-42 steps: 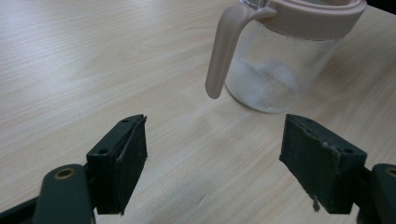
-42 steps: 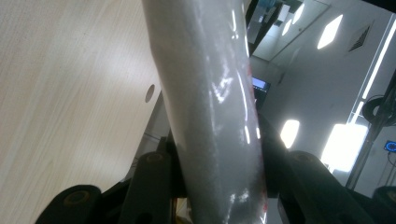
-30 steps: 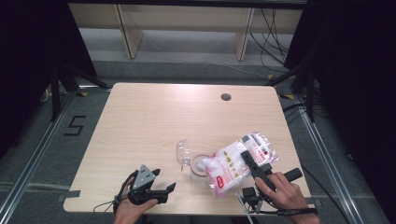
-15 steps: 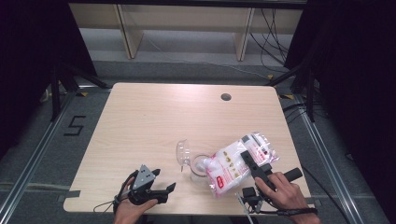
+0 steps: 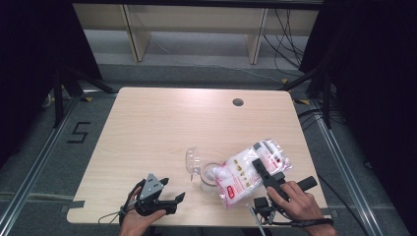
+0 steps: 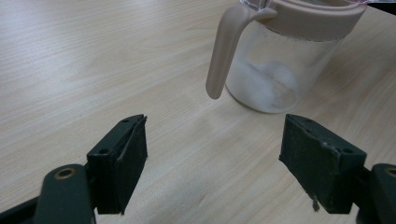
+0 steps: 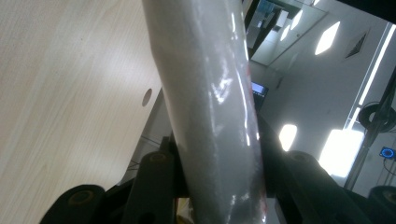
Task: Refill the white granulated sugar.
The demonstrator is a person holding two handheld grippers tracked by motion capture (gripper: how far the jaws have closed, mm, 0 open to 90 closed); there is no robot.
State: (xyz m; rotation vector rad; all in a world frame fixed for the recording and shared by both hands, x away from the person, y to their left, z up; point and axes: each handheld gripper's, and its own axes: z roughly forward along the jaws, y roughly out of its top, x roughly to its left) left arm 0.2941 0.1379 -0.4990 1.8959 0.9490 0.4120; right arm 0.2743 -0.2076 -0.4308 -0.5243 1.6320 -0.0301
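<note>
The plastic bag (image 5: 248, 171) of white contents is clamped between the right gripper (image 5: 263, 173) jaws, tilted over the open jar (image 5: 208, 175) near the table's (image 5: 167, 123) front edge. The left gripper (image 5: 173, 200) lies low on the table left of the jar, jaws spread apart and empty.

a light wooden table (image 5: 162, 128) with a round cable hole (image 5: 238, 102) near its far edge is shown. a clear jug (image 5: 209, 176) is stood on it near the front.

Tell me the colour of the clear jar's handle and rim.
Pale beige-pink handle and rim; the left gripper view shows them best.
</note>
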